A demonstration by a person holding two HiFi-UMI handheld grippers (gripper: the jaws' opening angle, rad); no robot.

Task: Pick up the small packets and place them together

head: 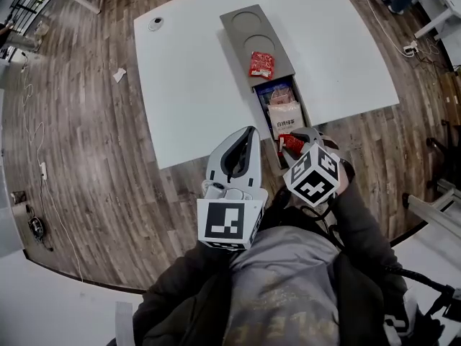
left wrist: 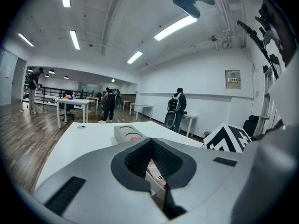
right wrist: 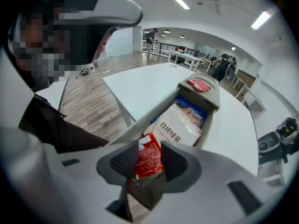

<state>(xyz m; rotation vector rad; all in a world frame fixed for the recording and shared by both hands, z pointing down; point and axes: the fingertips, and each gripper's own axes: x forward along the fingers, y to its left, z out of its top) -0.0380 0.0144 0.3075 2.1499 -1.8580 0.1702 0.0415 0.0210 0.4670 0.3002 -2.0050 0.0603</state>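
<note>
Right gripper [right wrist: 145, 169] pinches the red packet [right wrist: 150, 154] over the grey tray's [head: 238, 20] near lip; an early release likely drops it floorward. Left gripper [head: 248, 132] pressed together, empty.

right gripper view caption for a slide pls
Right gripper holding a red packet over the grey tray, at its near end.

- One red packet [head: 261, 64], small and crinkled, lies flat on the lid of the grey box [head: 241, 31], at the lid's 6 o'clock end.
- The blue packet [head: 274, 91] lies in the open compartment at 6 o'clock from it, partly covered.
- The white packet [head: 285, 118], printed with black characters, overlaps the blue one's 6 o'clock edge.
- The second red packet [right wrist: 148, 154] is pinched upright in the right gripper [right wrist: 148, 167], at 6 o'clock of the white one.
</note>
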